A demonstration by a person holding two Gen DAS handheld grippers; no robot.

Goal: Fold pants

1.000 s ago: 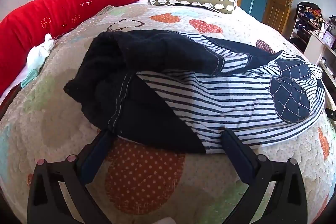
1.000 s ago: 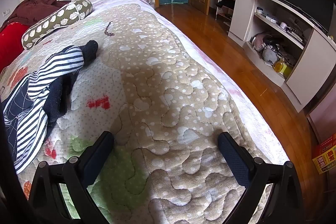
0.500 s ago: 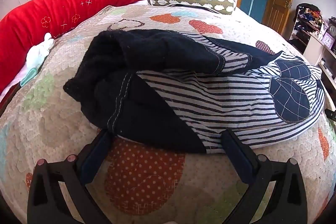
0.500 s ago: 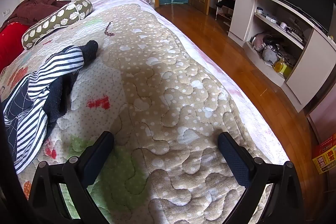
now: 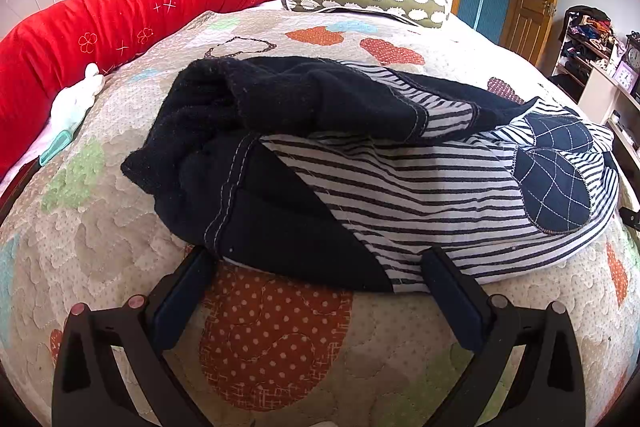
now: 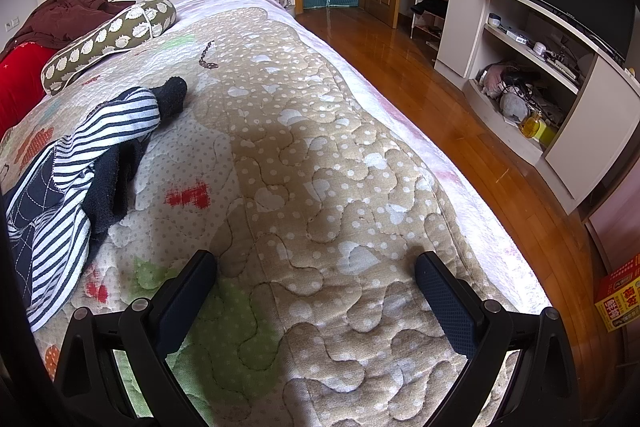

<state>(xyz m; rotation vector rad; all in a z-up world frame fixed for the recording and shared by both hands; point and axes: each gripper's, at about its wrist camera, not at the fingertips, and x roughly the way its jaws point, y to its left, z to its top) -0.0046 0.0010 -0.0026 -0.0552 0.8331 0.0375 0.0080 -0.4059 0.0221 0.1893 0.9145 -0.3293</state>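
Your left gripper (image 5: pixel 316 267) stands wide open and holds nothing. Its fingertips (image 5: pixel 200 263) are at the near hem of the pants (image 5: pixel 360 163); whether they touch the cloth I cannot tell. The pants lie crumpled on the quilt (image 5: pixel 280 339), in the middle part of the bed, with their long axis running across your left camera: the dark bunched end to the left, towards the red bolster (image 5: pixel 120 19), and the striped part with the dark patches to the right.

Your right gripper (image 6: pixel 316 275) is also wide open and empty. It points at bare quilt (image 6: pixel 340 187) near the bed edge on the floor side, and the pants (image 6: pixel 80 155) lie well apart to its left.

So the left hand is clearly nearer. I think you should take the near hem with it, and bring the right hand leftwards to the striped end before you spread the pants flat.
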